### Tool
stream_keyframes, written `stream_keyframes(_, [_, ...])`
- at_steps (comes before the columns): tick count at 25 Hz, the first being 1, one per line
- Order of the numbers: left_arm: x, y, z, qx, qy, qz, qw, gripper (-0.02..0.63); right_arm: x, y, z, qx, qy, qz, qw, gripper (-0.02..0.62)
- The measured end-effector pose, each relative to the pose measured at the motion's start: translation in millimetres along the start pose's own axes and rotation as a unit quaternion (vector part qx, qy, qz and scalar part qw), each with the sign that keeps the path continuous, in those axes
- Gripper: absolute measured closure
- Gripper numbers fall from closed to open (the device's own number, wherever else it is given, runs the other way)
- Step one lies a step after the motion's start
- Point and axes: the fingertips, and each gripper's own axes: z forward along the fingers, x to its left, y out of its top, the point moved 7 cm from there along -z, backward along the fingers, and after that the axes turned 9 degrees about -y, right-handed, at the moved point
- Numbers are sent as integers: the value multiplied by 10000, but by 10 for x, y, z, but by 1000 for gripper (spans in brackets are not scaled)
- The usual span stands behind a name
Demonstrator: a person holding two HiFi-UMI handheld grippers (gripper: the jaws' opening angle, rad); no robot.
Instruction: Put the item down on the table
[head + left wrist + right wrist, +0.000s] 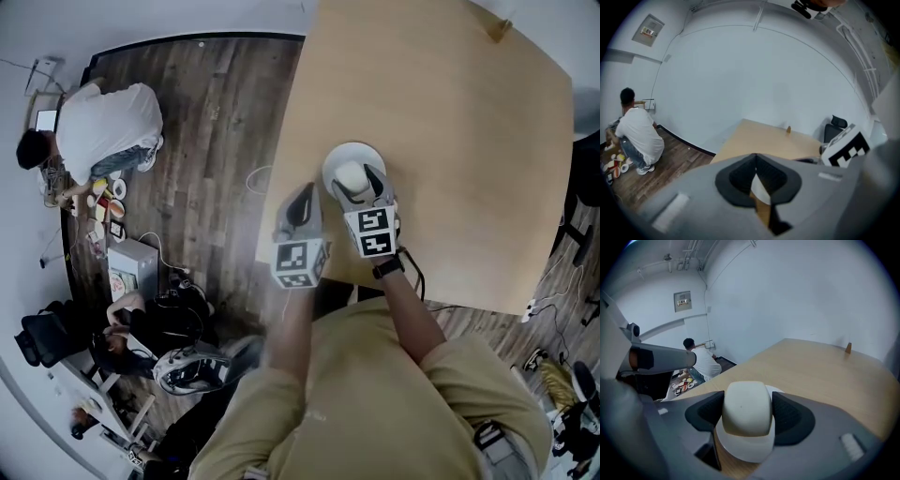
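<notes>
A cream, rounded bun-like item sits between the pads of my right gripper, which is shut on its sides. It hangs just over a small white plate on the light wooden table; whether it touches the plate I cannot tell. My left gripper is beside it at the table's near left edge, jaws shut with nothing between them.
A small brown object stands at the table's far corner. On the dark wood floor to the left, a person in a white shirt crouches by several small items. A black chair stands beyond the table.
</notes>
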Motion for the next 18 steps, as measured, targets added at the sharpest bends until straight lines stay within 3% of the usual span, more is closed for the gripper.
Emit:
stream_keyframes(12, [211, -143, 192, 171, 98, -162, 9997, 604, 0, -198, 416, 824, -244, -344, 9957, 268])
stream_keyframes(14, [204, -102, 194, 107, 80, -170, 9998, 604, -13, -200, 411, 810, -348, -414, 9952, 267])
stream_keyframes(16, [179, -38, 178, 56, 81, -84, 9999, 604, -49, -182, 375, 728, -428, -440, 9955, 211])
stream_keyframes(18, [162, 49, 112, 14, 109, 97, 9999, 604, -69, -137, 317, 598, -452, -400, 9964, 198])
